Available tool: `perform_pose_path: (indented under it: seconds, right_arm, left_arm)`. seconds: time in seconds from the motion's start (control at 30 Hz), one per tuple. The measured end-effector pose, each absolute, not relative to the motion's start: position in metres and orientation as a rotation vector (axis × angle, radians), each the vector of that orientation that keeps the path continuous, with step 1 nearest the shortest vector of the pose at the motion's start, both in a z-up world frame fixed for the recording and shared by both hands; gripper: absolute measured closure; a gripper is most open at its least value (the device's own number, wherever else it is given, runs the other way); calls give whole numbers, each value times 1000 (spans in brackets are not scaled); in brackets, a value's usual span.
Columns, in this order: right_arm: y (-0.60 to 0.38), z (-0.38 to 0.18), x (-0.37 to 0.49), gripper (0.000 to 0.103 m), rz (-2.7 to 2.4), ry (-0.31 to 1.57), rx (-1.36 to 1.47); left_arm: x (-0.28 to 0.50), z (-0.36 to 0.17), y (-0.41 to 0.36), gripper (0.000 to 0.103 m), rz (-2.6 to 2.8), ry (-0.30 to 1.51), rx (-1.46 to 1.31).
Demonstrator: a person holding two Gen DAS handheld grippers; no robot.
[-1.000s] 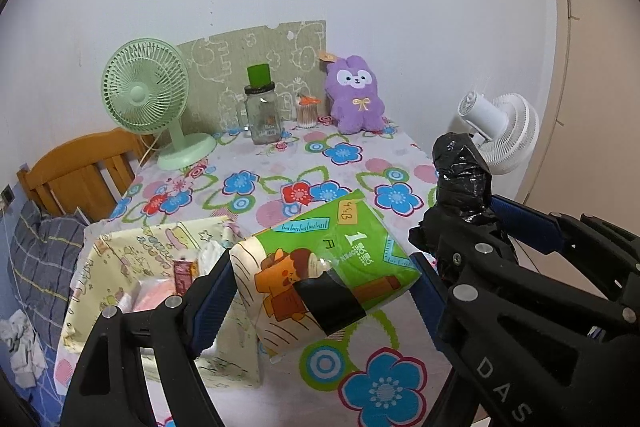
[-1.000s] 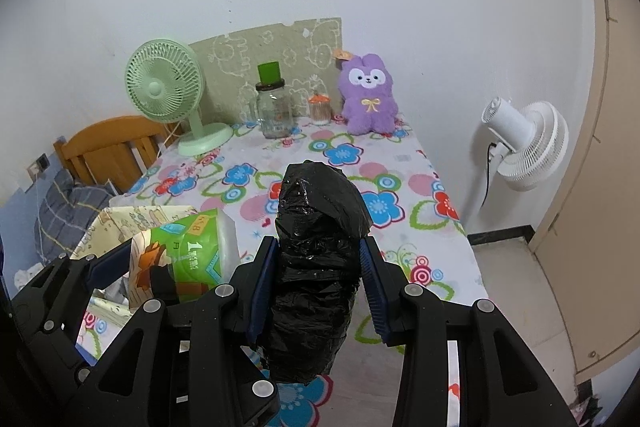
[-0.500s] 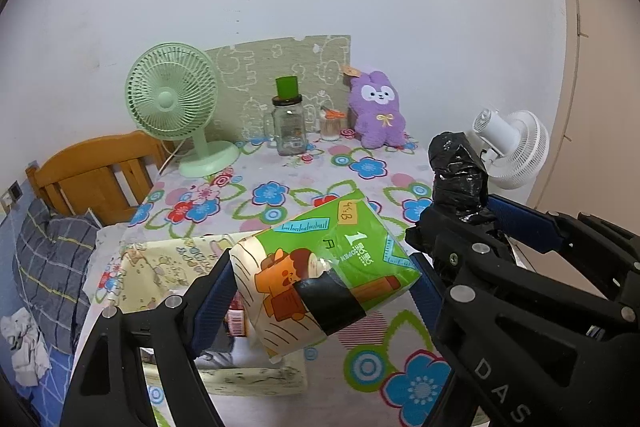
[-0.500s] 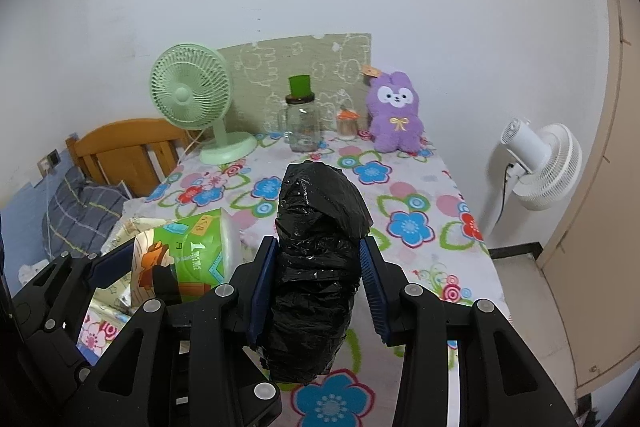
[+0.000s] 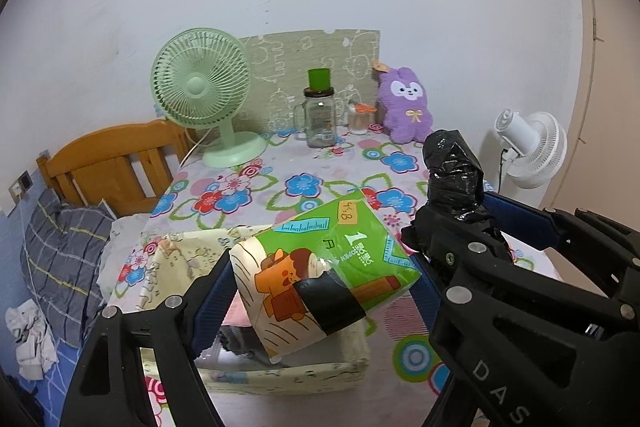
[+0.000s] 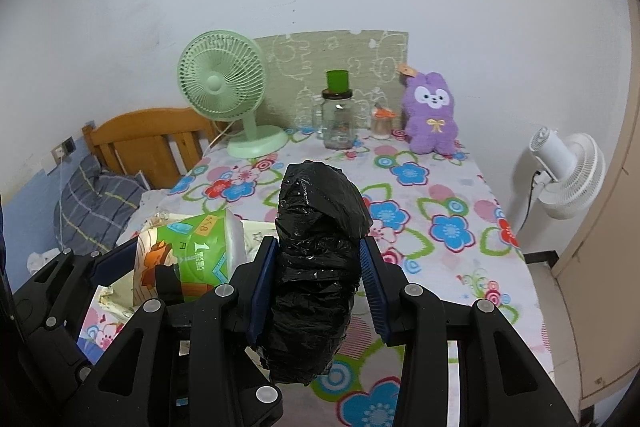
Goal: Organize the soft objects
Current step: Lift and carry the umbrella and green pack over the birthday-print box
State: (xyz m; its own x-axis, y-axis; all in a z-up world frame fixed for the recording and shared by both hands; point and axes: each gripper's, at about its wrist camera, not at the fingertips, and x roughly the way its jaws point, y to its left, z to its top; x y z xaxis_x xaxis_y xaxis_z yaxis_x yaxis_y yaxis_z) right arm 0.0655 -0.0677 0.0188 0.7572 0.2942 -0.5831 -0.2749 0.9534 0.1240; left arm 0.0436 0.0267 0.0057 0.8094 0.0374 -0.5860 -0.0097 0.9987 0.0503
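My left gripper (image 5: 320,279) is shut on a green and white tissue pack (image 5: 320,271) and holds it above a cream fabric storage box (image 5: 280,371) at the table's near left. My right gripper (image 6: 316,267) is shut on a black plastic-wrapped bundle (image 6: 316,267), held above the flowered tablecloth (image 6: 440,195). In the left wrist view the black bundle (image 5: 454,171) shows at the right. In the right wrist view the tissue pack (image 6: 192,251) shows at the left. A purple plush rabbit (image 5: 406,107) sits at the table's back.
A green desk fan (image 5: 204,95), a glass jar with a green lid (image 5: 320,115) and a small jar (image 5: 358,117) stand at the back. A wooden headboard (image 5: 108,163) and bedding (image 5: 64,255) lie left. A white floor fan (image 5: 528,147) stands right.
Both grippers have pulled back and up from the table with their loads. The storage box now shows under the tissue pack.
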Motion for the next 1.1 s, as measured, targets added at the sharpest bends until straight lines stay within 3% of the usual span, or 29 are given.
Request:
perform_pose_path:
  seconds: [1.1]
  right_arm:
    - [21, -33, 97, 58, 414, 774, -35]
  left_arm:
    - [63, -49, 104, 18, 90, 715, 43]
